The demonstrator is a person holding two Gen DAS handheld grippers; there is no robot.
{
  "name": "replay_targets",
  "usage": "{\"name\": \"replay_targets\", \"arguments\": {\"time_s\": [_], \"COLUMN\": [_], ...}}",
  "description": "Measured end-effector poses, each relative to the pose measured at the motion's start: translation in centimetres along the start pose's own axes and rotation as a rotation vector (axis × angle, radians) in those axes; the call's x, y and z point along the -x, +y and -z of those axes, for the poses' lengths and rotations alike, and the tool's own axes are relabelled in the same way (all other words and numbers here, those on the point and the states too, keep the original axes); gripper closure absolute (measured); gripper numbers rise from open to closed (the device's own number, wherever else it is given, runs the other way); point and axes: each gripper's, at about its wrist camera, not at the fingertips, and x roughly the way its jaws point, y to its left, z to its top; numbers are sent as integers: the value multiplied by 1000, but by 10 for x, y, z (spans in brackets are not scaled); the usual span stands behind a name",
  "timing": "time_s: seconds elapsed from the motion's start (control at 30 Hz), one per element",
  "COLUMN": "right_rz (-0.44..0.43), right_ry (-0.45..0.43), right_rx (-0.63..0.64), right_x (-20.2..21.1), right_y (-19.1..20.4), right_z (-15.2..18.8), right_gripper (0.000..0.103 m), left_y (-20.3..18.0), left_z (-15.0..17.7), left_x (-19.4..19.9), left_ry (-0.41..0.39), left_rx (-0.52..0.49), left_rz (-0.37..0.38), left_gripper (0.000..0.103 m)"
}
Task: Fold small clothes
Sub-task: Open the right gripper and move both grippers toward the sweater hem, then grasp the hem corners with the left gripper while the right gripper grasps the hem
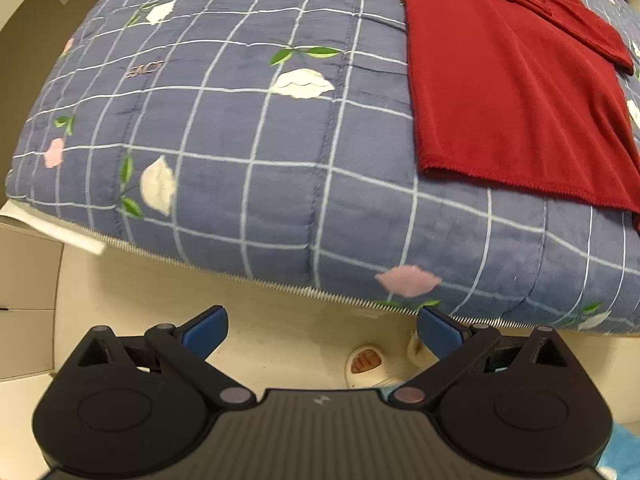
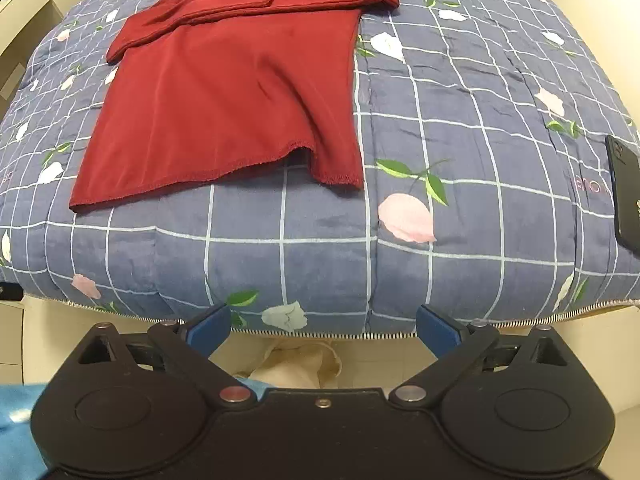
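The bed, covered by a blue checked quilt with flower prints, fills both views, and the red top lies flat on it with both sleeves already folded across the chest and its hem toward the near edge. To my eye the next fold is hem up to collar: each claw should pinch one hem corner, lift both together and lay them level so the edges meet without a crease. A dark phone rests on the quilt well to the right of the top. The left claw and right claw both hang spread wide and empty off the bed's near edge, well short of the hem.
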Motion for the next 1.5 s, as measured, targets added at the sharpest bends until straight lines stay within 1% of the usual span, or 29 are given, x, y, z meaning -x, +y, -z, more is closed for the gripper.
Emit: {"name": "replay_targets", "arguments": {"time_s": [0.1, 0.17, 0.23, 0.33, 0.4, 0.47, 0.5, 0.53, 0.6, 0.67, 0.73, 0.83, 0.9, 0.93, 0.97, 1.0, 1.03, 1.07, 1.1, 1.13, 1.17, 1.23, 1.37, 1.5], "right_rz": [0, -15, -50, -112, -124, -124, -129, -136, -136, -132, -129, -140, -152, -154, -154, -155, -157, -156, -154, -153, -151, -144, -125, -119], "right_ry": [4, 7, 3, -6, 2, 22, 34, 45, 64, 80, 97, 113, 132, 141, 150, 159, 169, 182, 190, 193, 192, 182, 147, 106], "right_rx": [-7, -34, -91, -220, -277, -310, -326, -348, -389, -401, -393, -391, -390, -384, -374, -363, -351, -338, -325, -312, -299, -276, -246, -223], "right_x": [-4, -7, -9, -14, -20, -29, -34, -40, -51, -61, -69, -79, -86, -88, -90, -92, -94, -95, -96, -96, -95, -92, -79, -61], "right_y": [-3, -8, -16, -32, -41, -49, -53, -57, -62, -65, -66, -69, -68, -67, -65, -63, -62, -61, -60, -59, -58, -57, -57, -60], "right_z": [-4, -9, -16, -31, -45, -60, -66, -72, -82, -91, -99, -106, -109, -110, -110, -110, -110, -111, -111, -110, -110, -110, -111, -110], "right_gripper": [4, 4, 4, 4, 4, 8, 12, 19, 27, 33, 41, 44, 45, 45, 46, 51, 58, 62, 72, 82, 84, 90, 91, 92], "left_y": [-8, -13, -17, -23, -28, -32, -35, -37, -41, -45, -49, -53, -57, -60, -63, -65, -67, -69, -71, -74, -78, -81, -76, -60], "left_z": [-12, -21, -30, -45, -55, -65, -69, -74, -82, -90, -97, -105, -108, -109, -110, -110, -110, -110, -110, -109, -109, -106, -102, -98], "left_x": [-9, -13, -17, -24, -30, -37, -41, -45, -51, -56, -59, -64, -67, -68, -70, -72, -74, -74, -73, -71, -69, -64, -52, -33], "left_ry": [4, 7, 12, 25, 39, 49, 56, 62, 71, 79, 85, 103, 113, 117, 125, 132, 141, 145, 141, 135, 129, 112, 70, 18], "left_rx": [5, 7, 13, 36, 52, 66, 72, 80, 95, 100, 99, 99, 92, 85, 76, 70, 66, 65, 63, 56, 44, 28, 35, 57], "left_rz": [8, 11, 15, 29, 34, 33, 30, 28, 31, 39, 40, 67, 91, 100, 109, 112, 117, 122, 124, 118, 107, 98, 81, 100], "left_gripper": [1, 1, 1, 1, 1, 1, 1, 1, 2, 4, 7, 15, 26, 29, 34, 45, 52, 66, 76, 82, 95, 98, 100, 100]}}
